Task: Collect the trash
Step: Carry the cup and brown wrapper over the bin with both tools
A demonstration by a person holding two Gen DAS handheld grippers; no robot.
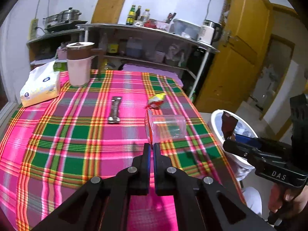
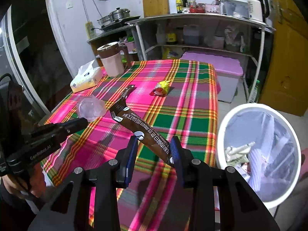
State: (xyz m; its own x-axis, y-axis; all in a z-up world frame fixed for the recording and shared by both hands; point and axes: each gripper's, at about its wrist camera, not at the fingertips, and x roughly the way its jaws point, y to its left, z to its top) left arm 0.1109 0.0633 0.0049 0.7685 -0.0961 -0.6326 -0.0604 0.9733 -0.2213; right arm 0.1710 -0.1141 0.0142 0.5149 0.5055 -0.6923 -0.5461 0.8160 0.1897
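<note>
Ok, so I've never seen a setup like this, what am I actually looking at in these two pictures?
There is no robot here. A person holds a hand tool with a two-finger claw in each hand, and each claw carries a wide-angle camera looking along its fingers. One picture comes from the left claw, the other from the right claw.

The left claw is closed on a clear plastic cup. The right one is spread open, with a brown coffee packet leaning between its fingers, next to a white bin.

On the checked tablecloth lie a tissue pack, a jug, another dark packet and a yellow and red wrapper.
</note>
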